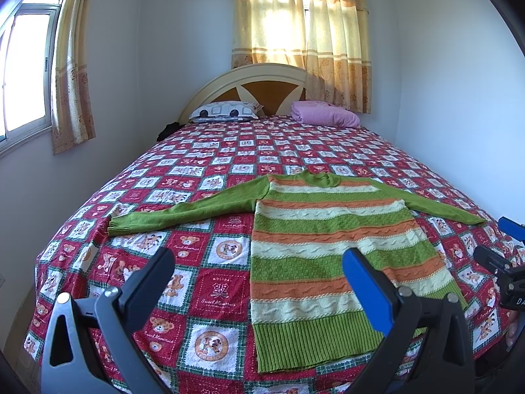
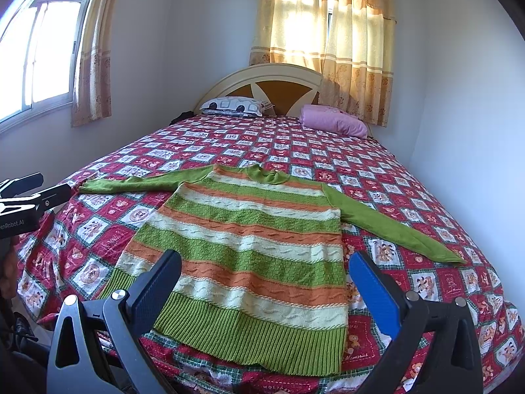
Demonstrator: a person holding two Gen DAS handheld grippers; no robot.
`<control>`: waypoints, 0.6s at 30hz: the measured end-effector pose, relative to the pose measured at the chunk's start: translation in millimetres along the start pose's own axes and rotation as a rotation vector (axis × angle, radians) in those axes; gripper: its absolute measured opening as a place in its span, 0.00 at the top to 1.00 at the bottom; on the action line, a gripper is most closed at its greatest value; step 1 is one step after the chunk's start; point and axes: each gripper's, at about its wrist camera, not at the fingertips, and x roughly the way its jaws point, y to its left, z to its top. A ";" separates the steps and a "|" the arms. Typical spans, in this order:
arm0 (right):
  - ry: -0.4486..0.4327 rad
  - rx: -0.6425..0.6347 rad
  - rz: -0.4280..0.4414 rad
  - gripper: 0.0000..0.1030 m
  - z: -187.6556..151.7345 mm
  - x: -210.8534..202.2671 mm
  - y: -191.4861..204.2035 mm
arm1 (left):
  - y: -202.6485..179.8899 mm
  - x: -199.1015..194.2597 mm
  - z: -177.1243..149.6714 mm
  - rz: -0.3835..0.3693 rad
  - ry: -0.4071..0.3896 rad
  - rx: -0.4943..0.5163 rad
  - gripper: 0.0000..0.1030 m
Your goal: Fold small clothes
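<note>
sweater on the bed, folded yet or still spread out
Spread out: the sweater lies flat on the bedspread, both sleeves stretched sideways, hem unfolded.

A bed (image 1: 229, 151) under a red patchwork bedspread (image 1: 203, 302) fills the white-walled room, its arched headboard (image 1: 262, 78) at the far end below sunlit yellow curtains (image 1: 295, 26), with a patterned pillow (image 1: 226, 110) and pink pillow (image 1: 325, 115) there, and a bright window (image 1: 23, 72) on the left wall.
</note>
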 end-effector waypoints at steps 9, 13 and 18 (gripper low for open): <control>0.004 -0.003 0.001 0.01 -1.0 1.1 3.1 | 0.9 -0.4 -0.3 0.000 0.001 -0.001 0.00; 0.004 -0.003 0.000 0.01 -0.8 1.2 2.8 | 1.7 -0.7 -0.4 0.000 0.002 0.000 0.00; 0.007 -0.002 0.002 0.01 -1.4 1.3 2.8 | 0.9 -0.1 -0.1 0.000 0.002 -0.001 0.00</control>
